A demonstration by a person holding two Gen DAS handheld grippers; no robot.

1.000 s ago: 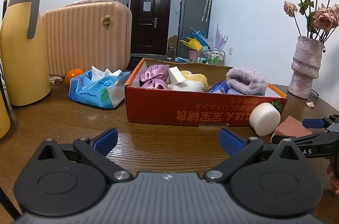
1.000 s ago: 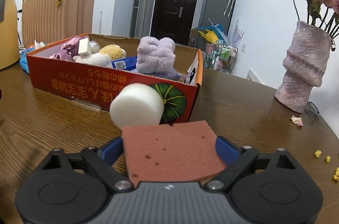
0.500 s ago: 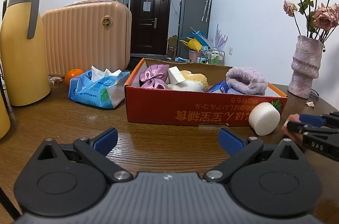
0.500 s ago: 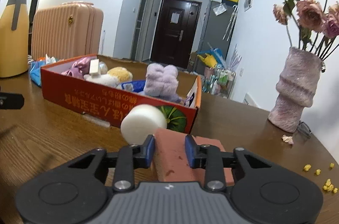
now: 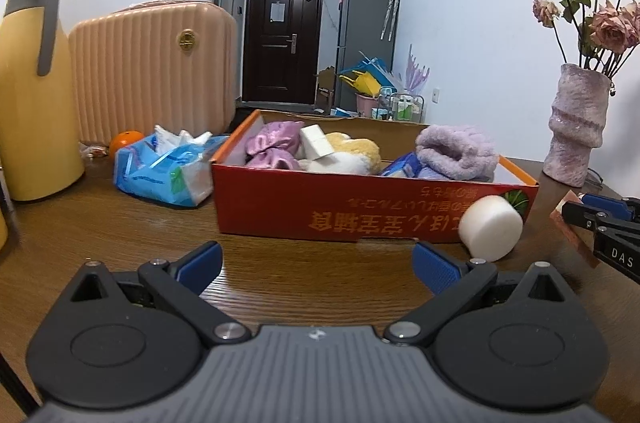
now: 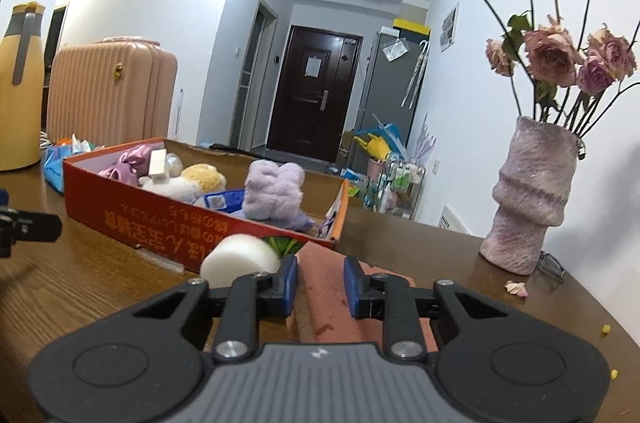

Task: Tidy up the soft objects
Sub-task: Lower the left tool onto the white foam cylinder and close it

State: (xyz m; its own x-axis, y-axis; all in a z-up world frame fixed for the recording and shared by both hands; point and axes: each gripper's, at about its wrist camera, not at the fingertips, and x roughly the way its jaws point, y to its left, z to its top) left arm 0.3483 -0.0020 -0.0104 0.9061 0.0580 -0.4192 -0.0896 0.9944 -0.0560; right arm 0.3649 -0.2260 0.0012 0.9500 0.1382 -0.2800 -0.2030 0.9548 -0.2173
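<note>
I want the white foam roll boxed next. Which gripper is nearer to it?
Right. The right gripper, shut on the reddish sponge, sits just beside the white foam roll; the left gripper is open, further back across the table.

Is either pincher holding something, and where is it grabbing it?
The right gripper pinches the reddish-brown sponge across its middle, squashing it. The left gripper is open and holds nothing.

On the brown wooden desk (image 5: 132, 223), the red cardboard box (image 5: 360, 207) stands at centre, holding the lilac fluffy towel (image 5: 456, 151) at its right end. The white foam cylinder (image 5: 490, 225) lies before the box's right front corner. Left of the box sits the blue tissue pack (image 5: 164, 171); behind that, the pink ribbed suitcase (image 5: 152, 71). The mauve textured vase (image 5: 576, 127) stands right of the box.
</note>
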